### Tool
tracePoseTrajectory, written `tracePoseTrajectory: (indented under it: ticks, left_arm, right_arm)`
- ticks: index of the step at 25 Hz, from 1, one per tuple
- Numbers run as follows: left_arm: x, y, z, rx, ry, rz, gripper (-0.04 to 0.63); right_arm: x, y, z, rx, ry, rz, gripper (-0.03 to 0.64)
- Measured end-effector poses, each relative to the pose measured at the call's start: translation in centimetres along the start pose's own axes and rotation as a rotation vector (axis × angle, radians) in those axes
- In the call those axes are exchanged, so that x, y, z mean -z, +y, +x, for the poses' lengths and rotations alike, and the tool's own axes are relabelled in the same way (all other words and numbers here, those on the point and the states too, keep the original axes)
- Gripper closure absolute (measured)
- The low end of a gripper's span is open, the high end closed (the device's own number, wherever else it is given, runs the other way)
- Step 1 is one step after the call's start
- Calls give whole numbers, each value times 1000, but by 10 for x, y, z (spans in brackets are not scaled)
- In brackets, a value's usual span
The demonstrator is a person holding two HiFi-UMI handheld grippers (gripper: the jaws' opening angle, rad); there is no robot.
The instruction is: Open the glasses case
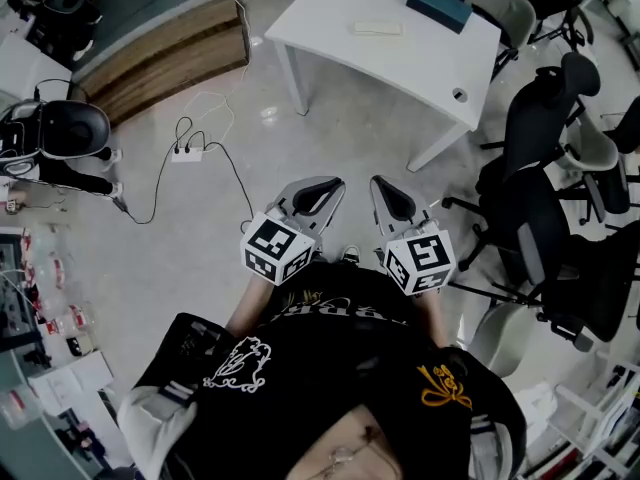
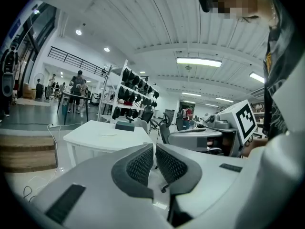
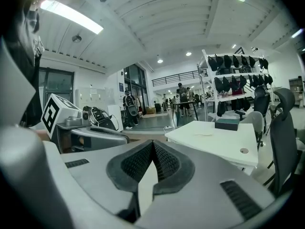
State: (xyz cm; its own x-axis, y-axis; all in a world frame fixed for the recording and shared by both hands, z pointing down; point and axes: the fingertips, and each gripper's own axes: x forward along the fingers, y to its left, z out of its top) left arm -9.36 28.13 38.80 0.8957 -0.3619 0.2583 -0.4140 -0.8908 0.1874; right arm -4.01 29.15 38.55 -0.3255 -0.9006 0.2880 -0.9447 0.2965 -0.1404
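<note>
A dark teal glasses case [image 1: 438, 6] lies shut at the far side of the white table [image 1: 400, 63]. It also shows small in the left gripper view as the case [image 2: 125, 126] and in the right gripper view as the case [image 3: 227, 123]. Both grippers are held close to my body, well short of the table and side by side. My left gripper [image 1: 323, 185] is shut with nothing between its pads [image 2: 142, 164]. My right gripper [image 1: 385, 185] is likewise shut and empty, its tips meeting in its own view [image 3: 153, 143].
A pale flat object [image 1: 377, 29] lies on the table near the case. Black office chairs [image 1: 540, 168] crowd the right side. A power strip with cables [image 1: 187, 153] lies on the floor at left, beyond it a wooden step [image 1: 160, 58].
</note>
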Motion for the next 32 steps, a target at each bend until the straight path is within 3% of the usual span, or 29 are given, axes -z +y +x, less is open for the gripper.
tracePoseTrajectory:
  ticks: [13, 20, 27, 32]
  left_arm:
    - [9, -13, 34, -113, 7, -26, 560]
    - [-1, 11, 47, -153, 25, -21, 560]
    - [-9, 55, 89, -104, 39, -23, 560]
    - [-33, 101, 142, -35, 27, -9, 560]
  right_arm:
    - [20, -41, -12, -102, 32, -8, 603]
    - [16, -60, 15, -132, 31, 22, 603]
    - [7, -88, 59, -103, 37, 39, 601]
    - [-9, -136, 110, -43, 46, 45, 601]
